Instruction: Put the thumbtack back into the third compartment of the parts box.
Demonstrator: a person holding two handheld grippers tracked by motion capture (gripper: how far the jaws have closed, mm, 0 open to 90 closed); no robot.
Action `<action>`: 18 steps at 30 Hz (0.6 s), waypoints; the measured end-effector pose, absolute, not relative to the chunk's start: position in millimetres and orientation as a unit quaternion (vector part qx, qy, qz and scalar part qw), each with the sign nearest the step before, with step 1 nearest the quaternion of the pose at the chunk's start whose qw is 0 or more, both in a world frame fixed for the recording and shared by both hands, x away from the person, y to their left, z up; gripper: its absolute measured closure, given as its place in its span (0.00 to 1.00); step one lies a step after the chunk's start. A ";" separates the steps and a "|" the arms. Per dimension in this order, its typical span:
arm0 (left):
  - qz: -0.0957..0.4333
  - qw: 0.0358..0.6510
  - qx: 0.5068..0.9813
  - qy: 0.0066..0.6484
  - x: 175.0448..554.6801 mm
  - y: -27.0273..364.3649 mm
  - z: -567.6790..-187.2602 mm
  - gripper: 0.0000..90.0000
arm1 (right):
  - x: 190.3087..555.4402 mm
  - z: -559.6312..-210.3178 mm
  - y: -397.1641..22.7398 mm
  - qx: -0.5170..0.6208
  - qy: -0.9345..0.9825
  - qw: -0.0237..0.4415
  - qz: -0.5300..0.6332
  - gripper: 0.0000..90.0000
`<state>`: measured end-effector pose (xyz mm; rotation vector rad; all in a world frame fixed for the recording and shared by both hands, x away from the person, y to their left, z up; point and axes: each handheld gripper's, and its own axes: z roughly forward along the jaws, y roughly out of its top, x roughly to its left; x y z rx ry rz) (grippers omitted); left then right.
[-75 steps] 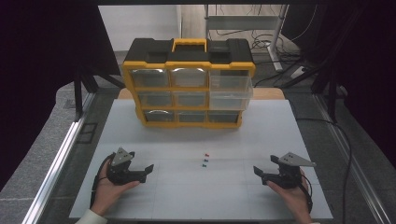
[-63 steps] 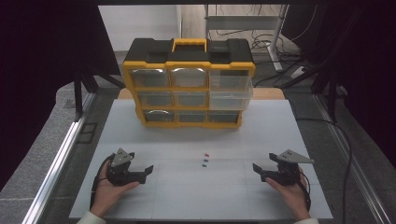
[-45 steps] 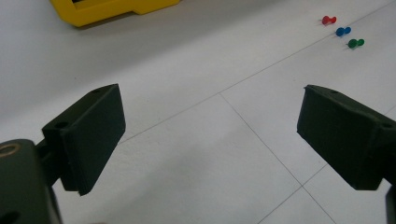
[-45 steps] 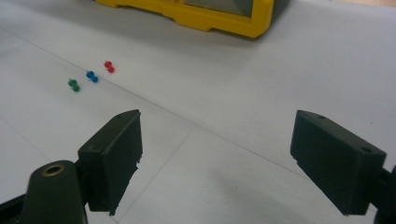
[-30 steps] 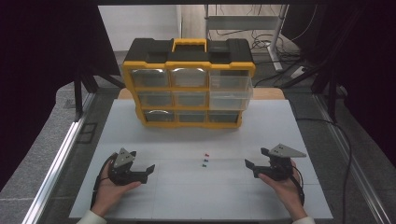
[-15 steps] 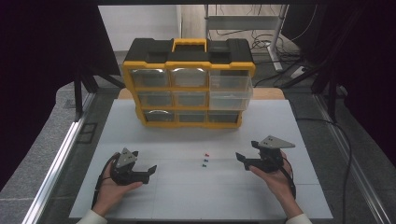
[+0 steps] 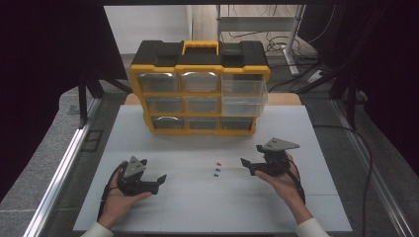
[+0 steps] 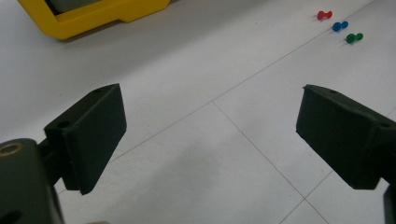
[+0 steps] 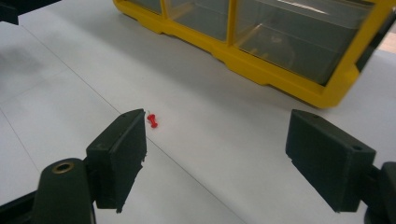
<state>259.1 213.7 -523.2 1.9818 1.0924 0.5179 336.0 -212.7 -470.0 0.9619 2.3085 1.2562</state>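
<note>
- High view: three pins, red [image 7: 218,162], blue [image 7: 217,169] and green [image 7: 216,175], are seen in a short row on the white bench [image 7: 207,207], in front of a yellow drawer box [image 7: 200,89]. The right hand-held gripper [image 7: 252,165] is held just beside them; the left hand-held gripper [image 7: 157,181] is well apart.
- Left gripper view: jaws are spread wide, nothing held; the pins lie far ahead.
- Right gripper view: jaws are spread wide and empty; the red pin [image 9: 152,120] lies near the left jaw.

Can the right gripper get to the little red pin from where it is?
Probably yes. The right gripper is open, and the red pin lies on the bare white table close ahead of its jaws, apart from the blue pin and green pin, with nothing between.
</note>
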 end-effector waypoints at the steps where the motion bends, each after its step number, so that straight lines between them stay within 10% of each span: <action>1: 0.204 0.398 0.783 0.432 259.3 213.8 -523.3 0.10 | 337.2 -470.3 -210.7 0.337 0.814 0.168 0.442 0.23; 18: 0.205 0.400 0.781 0.434 258.1 214.6 -522.2 0.10 | 353.5 -462.8 -176.3 0.308 0.829 0.155 0.439 0.23</action>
